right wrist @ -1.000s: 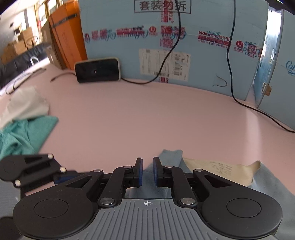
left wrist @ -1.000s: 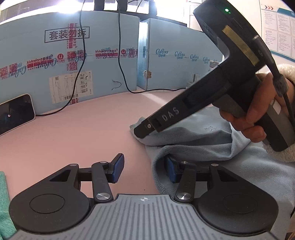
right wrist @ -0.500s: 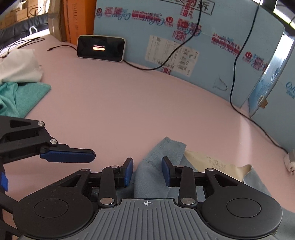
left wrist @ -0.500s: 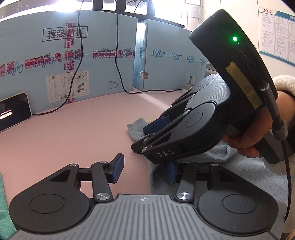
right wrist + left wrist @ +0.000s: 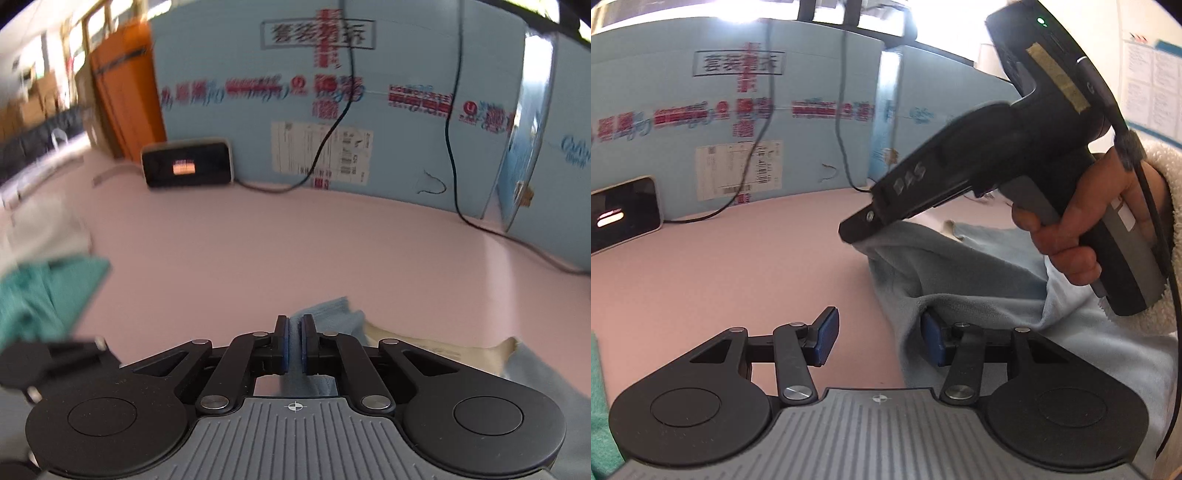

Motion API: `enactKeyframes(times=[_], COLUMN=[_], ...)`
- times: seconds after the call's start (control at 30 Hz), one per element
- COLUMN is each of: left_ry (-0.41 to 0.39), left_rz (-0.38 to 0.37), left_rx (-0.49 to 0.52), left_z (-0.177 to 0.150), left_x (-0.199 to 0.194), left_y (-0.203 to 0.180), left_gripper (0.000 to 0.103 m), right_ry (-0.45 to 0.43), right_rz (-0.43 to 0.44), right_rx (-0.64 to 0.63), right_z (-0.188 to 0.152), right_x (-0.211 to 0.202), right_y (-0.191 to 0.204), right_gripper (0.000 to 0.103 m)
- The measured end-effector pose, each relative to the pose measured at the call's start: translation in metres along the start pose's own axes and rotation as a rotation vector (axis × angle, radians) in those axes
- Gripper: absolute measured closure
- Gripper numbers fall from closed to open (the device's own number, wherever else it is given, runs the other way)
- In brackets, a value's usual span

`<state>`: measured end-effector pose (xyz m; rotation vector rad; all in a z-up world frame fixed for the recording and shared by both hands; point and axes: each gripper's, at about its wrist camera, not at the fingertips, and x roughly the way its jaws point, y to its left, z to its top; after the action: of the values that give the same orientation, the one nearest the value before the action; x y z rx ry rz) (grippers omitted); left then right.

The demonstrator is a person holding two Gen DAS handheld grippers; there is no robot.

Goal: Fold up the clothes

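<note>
Since the earlier frame, my right gripper (image 5: 293,341) has closed from a spread stance onto a corner of the blue garment (image 5: 960,280) and lifted it off the pink table (image 5: 738,266). My left gripper (image 5: 877,341) is open, its right pad against the garment's edge. The garment lies at the table's near right side, a green cloth (image 5: 40,295) at the left edge.

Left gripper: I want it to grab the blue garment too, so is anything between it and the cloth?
Nothing visible. The left gripper is open, and the light blue garment already drapes over its right finger.
</note>
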<state>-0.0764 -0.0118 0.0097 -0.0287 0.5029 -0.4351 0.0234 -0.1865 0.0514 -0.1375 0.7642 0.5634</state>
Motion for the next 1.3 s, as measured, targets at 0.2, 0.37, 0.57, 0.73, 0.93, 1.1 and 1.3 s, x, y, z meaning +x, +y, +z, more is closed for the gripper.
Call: enactKeyframes(times=[0.2, 0.37, 0.57, 0.73, 0.93, 1.1, 1.3], left_ry=[-0.029, -0.020, 0.031, 0.032, 0.032, 0.005, 0.019], left_rz=[0.081, 0.112, 0.155, 0.174, 0.203, 0.240, 0.288], left_rx=[-0.183, -0.208, -0.211, -0.189, -0.153, -0.063, 0.051], left_z=[-0.002, -0.004, -0.004, -0.006, -0.006, -0.006, -0.008], left_x=[-0.008, -0.011, -0.007, -0.008, -0.009, -0.017, -0.022], left_y=[0.029, 0.032, 0.034, 0.033, 0.028, 0.017, 0.003], left_gripper=[0.040, 0.036, 0.027, 0.026, 0.024, 0.024, 0.023], right_ry=[0.010, 0.018, 0.049, -0.067, -0.119, -0.158, -0.242], right_rz=[0.148, 0.272, 0.262, 0.193, 0.120, 0.011, -0.162], right_rx=[0.279, 0.512, 0.553, 0.491, 0.381, 0.236, 0.125], right_z=[0.014, 0.026, 0.016, 0.021, -0.001, -0.036, -0.082], right_x=[0.026, 0.048, 0.067, 0.028, -0.025, -0.069, -0.124], right_y=[-0.033, -0.061, -0.069, -0.075, -0.082, -0.082, -0.089], right_gripper=[0.097, 0.096, 0.090, 0.090, 0.090, 0.088, 0.081])
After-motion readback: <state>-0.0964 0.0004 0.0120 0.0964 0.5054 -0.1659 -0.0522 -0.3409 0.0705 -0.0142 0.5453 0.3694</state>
